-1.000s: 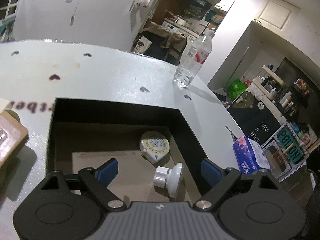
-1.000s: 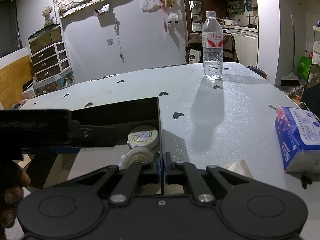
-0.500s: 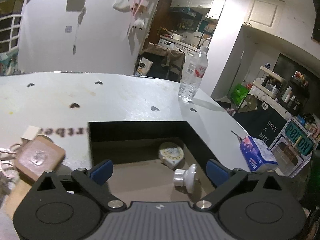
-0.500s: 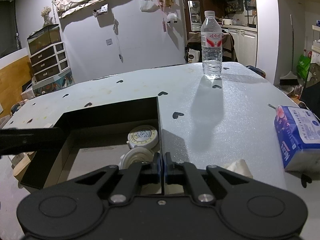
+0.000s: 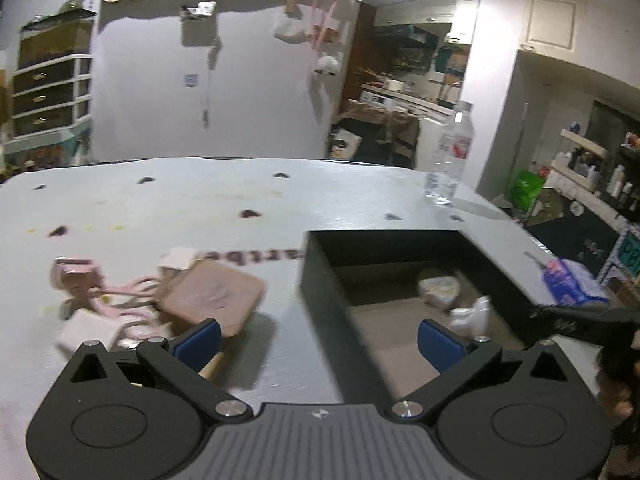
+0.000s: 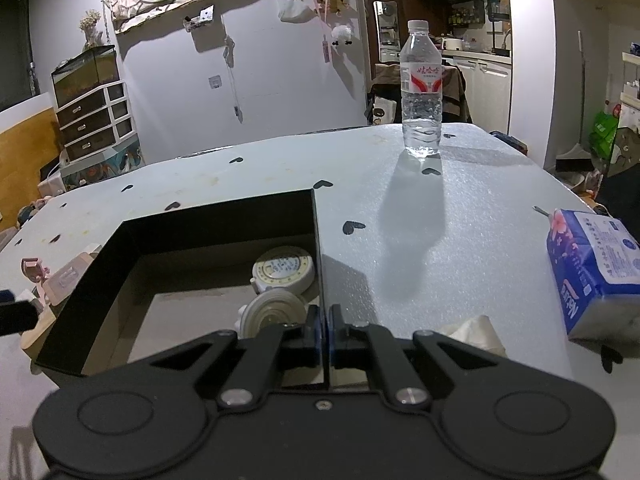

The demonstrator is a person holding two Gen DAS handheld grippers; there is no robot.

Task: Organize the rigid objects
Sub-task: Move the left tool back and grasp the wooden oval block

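A black box (image 6: 224, 216) with a brown floor holds a round cream tape measure (image 6: 282, 270) and a white round knob (image 6: 272, 312). My right gripper (image 6: 324, 326) is shut on the box's right wall near its front corner. My left gripper (image 5: 320, 340) hangs over the box's left wall (image 5: 320, 280), its jaws opening with nothing between them. Left of the box lie a brown square block (image 5: 212, 296), a pink cable (image 5: 120, 300) with a pink plug (image 5: 74, 276), and a white block (image 5: 86, 332). The left wrist view is blurred.
A water bottle (image 6: 422, 92) stands at the far right of the white table (image 6: 400, 240). A blue tissue pack (image 6: 596, 268) lies at the right edge, with a crumpled tissue (image 6: 472, 330) near my right gripper. Furniture and shelves stand beyond the table.
My left gripper has swung left from over the box's inside to its left wall, bringing the brown block and pink cable into view, and its jaws have widened. The right gripper has kept still.
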